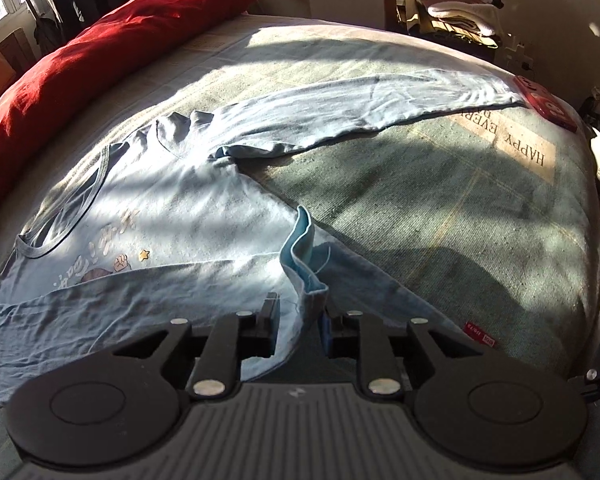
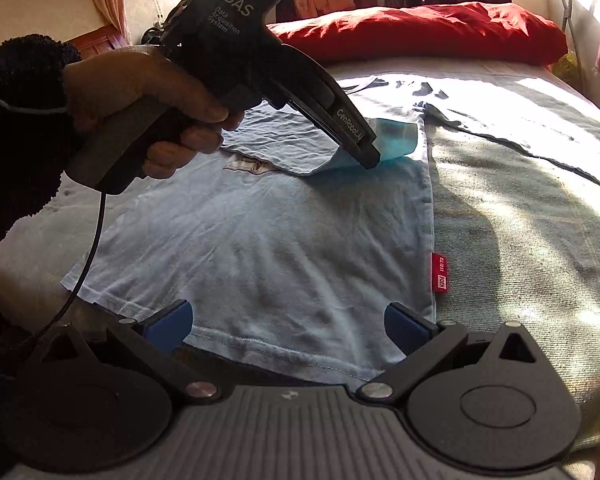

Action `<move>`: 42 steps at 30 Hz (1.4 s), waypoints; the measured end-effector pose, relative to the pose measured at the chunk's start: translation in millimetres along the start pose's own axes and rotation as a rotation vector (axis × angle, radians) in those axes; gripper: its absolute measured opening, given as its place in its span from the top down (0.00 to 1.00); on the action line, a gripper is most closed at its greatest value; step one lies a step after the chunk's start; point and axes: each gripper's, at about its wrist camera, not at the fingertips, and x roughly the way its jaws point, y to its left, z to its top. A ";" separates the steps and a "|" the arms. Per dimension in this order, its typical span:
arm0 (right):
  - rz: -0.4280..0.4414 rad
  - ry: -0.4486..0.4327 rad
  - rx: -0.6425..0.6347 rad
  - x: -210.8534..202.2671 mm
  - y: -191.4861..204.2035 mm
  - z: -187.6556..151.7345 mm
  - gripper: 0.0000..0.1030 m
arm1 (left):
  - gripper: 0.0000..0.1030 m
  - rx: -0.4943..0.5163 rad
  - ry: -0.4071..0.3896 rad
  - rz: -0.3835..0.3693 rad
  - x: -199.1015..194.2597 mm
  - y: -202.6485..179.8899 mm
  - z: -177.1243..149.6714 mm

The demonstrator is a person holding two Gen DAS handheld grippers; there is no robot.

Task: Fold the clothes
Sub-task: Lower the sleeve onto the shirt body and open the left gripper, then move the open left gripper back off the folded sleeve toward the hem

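A light blue long-sleeved shirt (image 1: 172, 208) lies face up on the bed, print and neckline toward the left. One sleeve (image 1: 364, 100) stretches out to the far right. My left gripper (image 1: 298, 312) is shut on the cuff of the other sleeve (image 1: 304, 264), which is folded across the shirt's body. In the right wrist view the left gripper (image 2: 370, 156) holds that cuff (image 2: 396, 140) above the shirt (image 2: 280, 240). My right gripper (image 2: 288, 324) is open and empty, just above the shirt's bottom hem (image 2: 284, 354).
A red duvet (image 1: 100, 48) lies along the far side of the bed. The bed has a green-grey cover (image 1: 440, 208) with a printed label. A red box (image 1: 548, 104) sits at the bed's far right edge. Folded clothes (image 1: 456, 4) are stacked beyond.
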 end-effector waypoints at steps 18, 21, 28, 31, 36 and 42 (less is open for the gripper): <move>-0.031 -0.046 -0.054 -26.7 30.4 1.0 0.00 | 0.57 -0.078 -0.090 0.019 -65.0 9.7 -44.5; -0.036 -0.063 -0.063 -35.5 37.6 -1.3 0.00 | 0.54 -0.130 -0.096 0.046 -76.1 17.3 -61.5; -0.049 -0.095 -0.106 -55.8 51.8 -8.1 0.00 | 0.53 -0.354 -0.096 0.049 -79.0 40.5 -117.4; -0.045 -0.097 -0.126 -58.6 51.7 -7.3 0.00 | 0.53 -0.452 -0.100 0.058 -76.5 53.6 -142.6; -0.024 -0.074 -0.144 -45.6 44.2 1.3 0.00 | 0.54 -0.579 -0.153 0.069 -70.8 92.4 -166.7; -0.004 -0.064 -0.128 -16.5 36.5 24.0 0.00 | 0.53 -0.695 -0.247 0.053 -60.6 148.1 -180.7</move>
